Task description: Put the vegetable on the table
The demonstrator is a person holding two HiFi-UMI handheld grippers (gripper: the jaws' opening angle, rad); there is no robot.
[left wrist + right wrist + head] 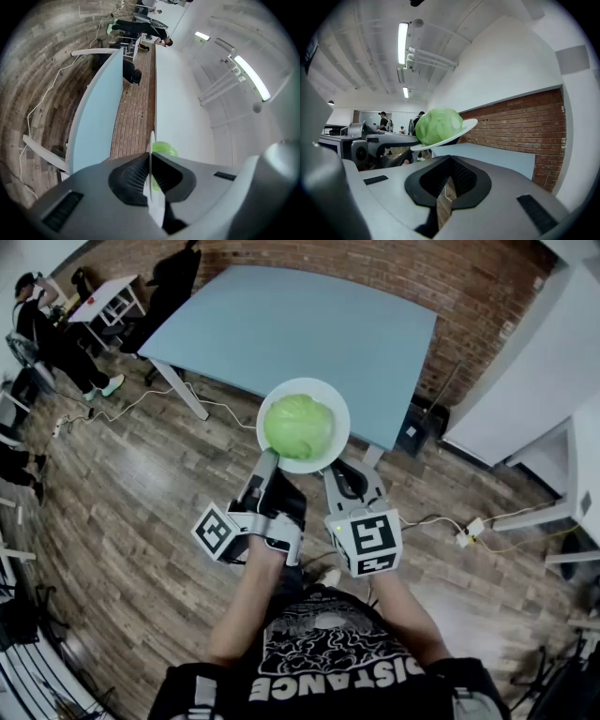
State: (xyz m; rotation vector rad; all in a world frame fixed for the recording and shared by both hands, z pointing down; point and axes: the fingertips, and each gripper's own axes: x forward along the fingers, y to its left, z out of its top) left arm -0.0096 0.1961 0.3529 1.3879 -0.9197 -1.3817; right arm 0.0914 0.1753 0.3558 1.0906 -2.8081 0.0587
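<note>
A green cabbage (298,426) lies on a round white plate (336,401) held in the air above the near edge of the light-blue table (300,324). My left gripper (269,457) is shut on the plate's near-left rim. In the left gripper view the plate (151,140) runs edge-on between the jaws of the left gripper (150,161), with the cabbage (165,149) just beyond. My right gripper (345,470) sits under the plate's near-right edge, shut and holding nothing. From the right gripper (449,159) the cabbage (438,125) and plate (466,126) show up and to the left.
A brick wall (450,277) runs behind the table. White cabinets (534,381) stand at the right. Cables (122,413) trail over the wood floor. Black chairs (169,287), a small white table (108,296) and a person (52,334) are at the far left.
</note>
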